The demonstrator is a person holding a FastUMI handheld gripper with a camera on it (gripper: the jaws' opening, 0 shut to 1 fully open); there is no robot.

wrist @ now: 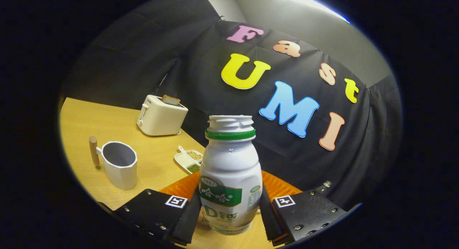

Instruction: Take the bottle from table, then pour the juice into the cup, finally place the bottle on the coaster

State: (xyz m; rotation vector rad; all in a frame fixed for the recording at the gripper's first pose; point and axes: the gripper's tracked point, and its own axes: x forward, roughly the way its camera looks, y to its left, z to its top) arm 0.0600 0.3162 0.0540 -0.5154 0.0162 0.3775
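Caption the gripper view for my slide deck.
Gripper shut on an uncapped bottle, cup waiting beyond on the table.

**Arrangement of objects on the table**

The bottle (230, 177) stands upright between the gripper (229, 215) fingers, both pressing its sides. The coaster (276, 186) lies just behind the bottle. The cup (119, 164) stands to the left; the divided dish (189, 160) lies between cup and bottle, farther back. The toaster (161, 116) sits beyond, near the wall.
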